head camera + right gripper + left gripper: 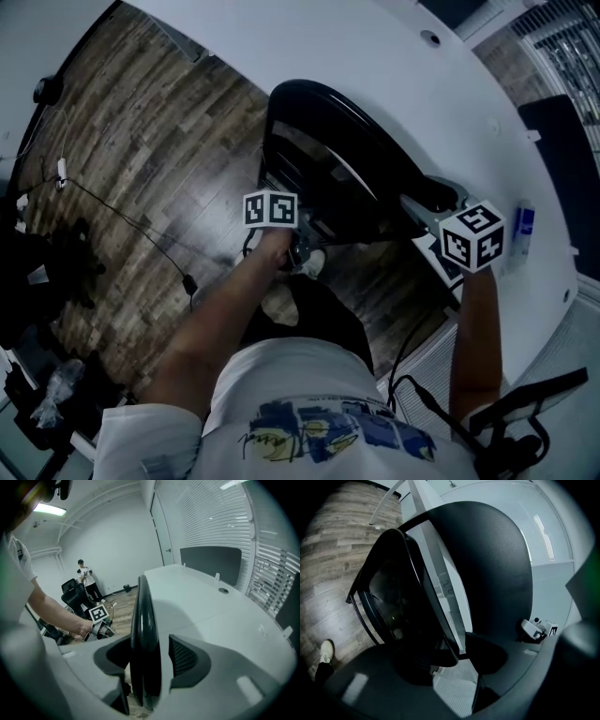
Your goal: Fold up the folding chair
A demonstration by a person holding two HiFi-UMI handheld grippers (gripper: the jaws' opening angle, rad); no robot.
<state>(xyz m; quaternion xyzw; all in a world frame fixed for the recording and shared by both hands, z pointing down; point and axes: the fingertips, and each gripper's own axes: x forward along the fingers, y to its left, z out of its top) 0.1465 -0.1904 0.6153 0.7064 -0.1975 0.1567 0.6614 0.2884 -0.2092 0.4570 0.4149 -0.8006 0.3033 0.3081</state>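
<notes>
The black folding chair (328, 150) stands nearly flat beside the white table, between my two grippers. My left gripper (292, 234) is at its near left side. In the left gripper view the seat's rim (440, 620) runs down between the jaws of the left gripper (452, 660), which is shut on it, with the backrest (497, 564) behind. My right gripper (422, 202) is at the chair's right side. In the right gripper view the chair's thin edge (144, 620) stands between the spread jaws of the right gripper (145, 656), with a gap beside the right pad (185, 656).
A long curved white table (375, 56) runs just behind the chair. Wood floor (141, 159) lies to the left, with a cable (141, 234) across it and dark gear (37, 272) at the far left. A person (84, 576) stands by black office chairs in the distance.
</notes>
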